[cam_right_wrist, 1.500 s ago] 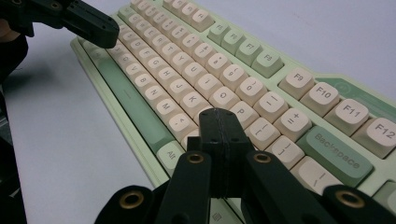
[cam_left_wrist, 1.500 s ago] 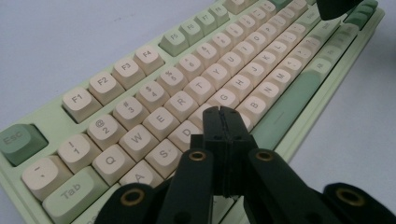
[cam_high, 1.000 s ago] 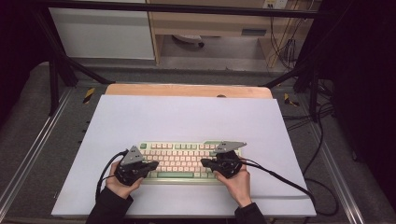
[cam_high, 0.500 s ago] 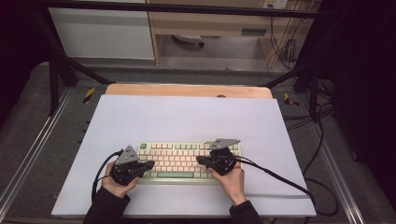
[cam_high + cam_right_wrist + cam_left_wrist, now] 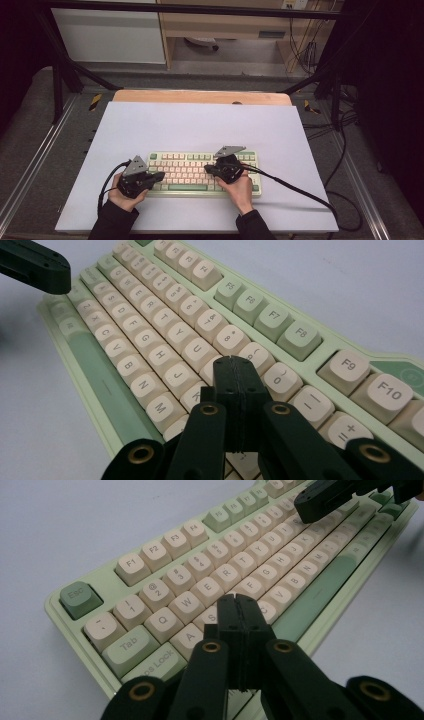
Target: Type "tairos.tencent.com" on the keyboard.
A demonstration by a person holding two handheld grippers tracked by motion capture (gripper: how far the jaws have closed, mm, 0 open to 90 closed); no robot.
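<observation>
A pale green keyboard (image 5: 187, 167) with cream keys lies on a white mat (image 5: 200, 125) near the front edge. My left gripper (image 5: 161, 175) hovers over its left end, jaws pressed together with nothing between them. In the left gripper view its tip (image 5: 237, 600) sits just above the S and D keys of the keyboard (image 5: 165, 587). My right gripper (image 5: 206, 169) is over the middle-right keys, also shut and empty. In the right gripper view its tip (image 5: 235, 362) hangs over the I and K keys of the keyboard (image 5: 165, 325).
The mat covers a wooden tabletop (image 5: 200, 96) inside a metal frame. Black cables (image 5: 295, 187) trail from both grippers across the mat to the right and left. The other gripper's tip (image 5: 325, 500) shows far off in the left gripper view.
My right gripper has slid left along the keyboard, from its right end toward the middle. The left gripper has stayed in place. Both stay shut.
</observation>
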